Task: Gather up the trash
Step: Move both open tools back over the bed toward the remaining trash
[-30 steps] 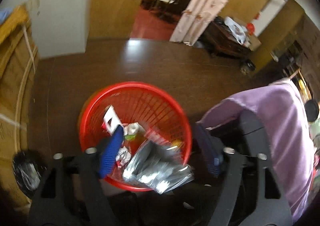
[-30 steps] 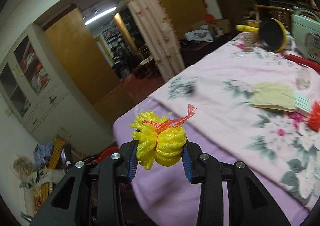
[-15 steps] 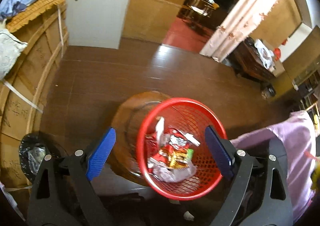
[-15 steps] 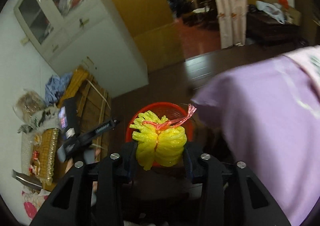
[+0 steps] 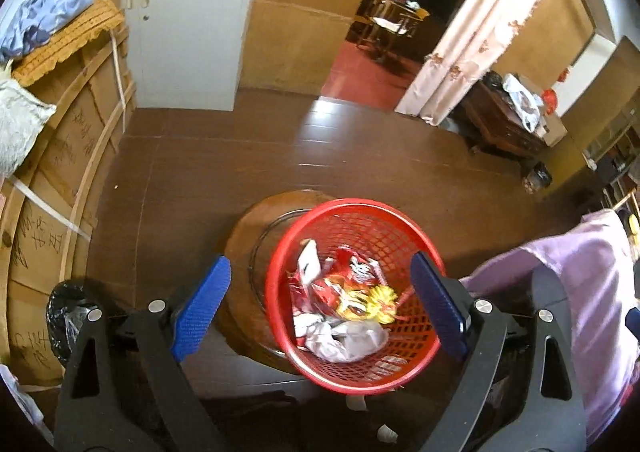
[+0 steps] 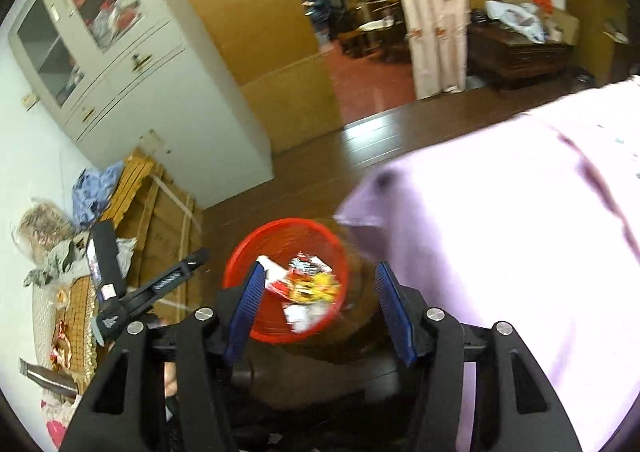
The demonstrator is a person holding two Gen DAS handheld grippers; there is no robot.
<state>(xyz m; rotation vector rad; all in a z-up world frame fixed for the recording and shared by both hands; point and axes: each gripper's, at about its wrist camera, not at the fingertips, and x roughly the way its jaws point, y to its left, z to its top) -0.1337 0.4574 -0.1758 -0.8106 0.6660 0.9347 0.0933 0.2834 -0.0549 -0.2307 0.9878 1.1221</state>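
Where it lies on top of the heap, the yellow net (image 5: 374,302) shows as a crumpled, ribbed bundle with a thin red strand at one side, blurred in the right wrist view (image 6: 316,286). It sits inside the one red basket (image 5: 416,230), a round plastic bin with lattice walls, together with red snack wrappers (image 5: 340,284), a white card (image 5: 308,262) and crumpled silver wrappers (image 5: 344,340); their exact count cannot be told. The basket stands on one round wooden stool (image 5: 244,236) on the dark floor, beside a table under a purple cloth (image 5: 596,276). Two grippers hang above it: the left gripper (image 5: 320,310) is spread wide and holds nothing, and the right gripper (image 6: 322,302) is likewise spread and bare.
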